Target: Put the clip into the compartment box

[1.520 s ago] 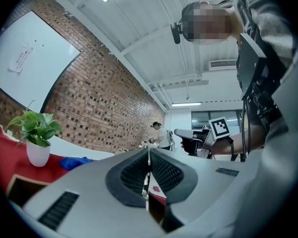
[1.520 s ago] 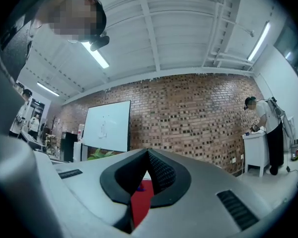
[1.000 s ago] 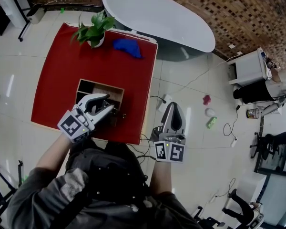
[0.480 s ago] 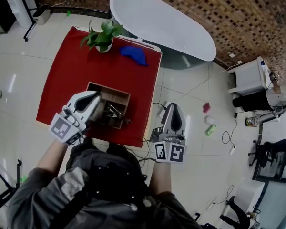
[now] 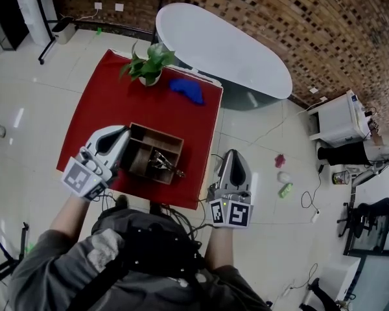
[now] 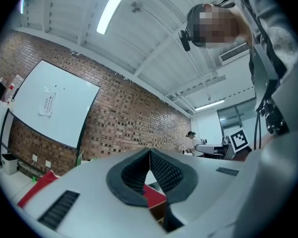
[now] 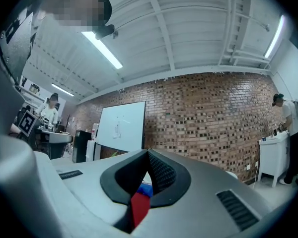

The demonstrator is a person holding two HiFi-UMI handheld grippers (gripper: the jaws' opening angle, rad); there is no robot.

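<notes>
The clip lies inside the compartment box, in a compartment on the box's right side, on the side nearer to the person. It looks like dark metal, and I cannot tell if it is one piece or several. It is to the right of the left gripper's fingertips and apart from them, and to the left of the right gripper's fingertips. So it is between the two grippers, and neither of them holds it.

The left gripper is just beside the left wall of the box; I cannot tell if it touches it. Its jaws are closing, and in the left gripper view the tips already meet with nothing between them.

The right gripper is beyond the right edge of the red table, over the floor. Its jaws are together and empty.

Far ahead of both fingertips a potted plant and a blue cloth are on the red table.
</notes>
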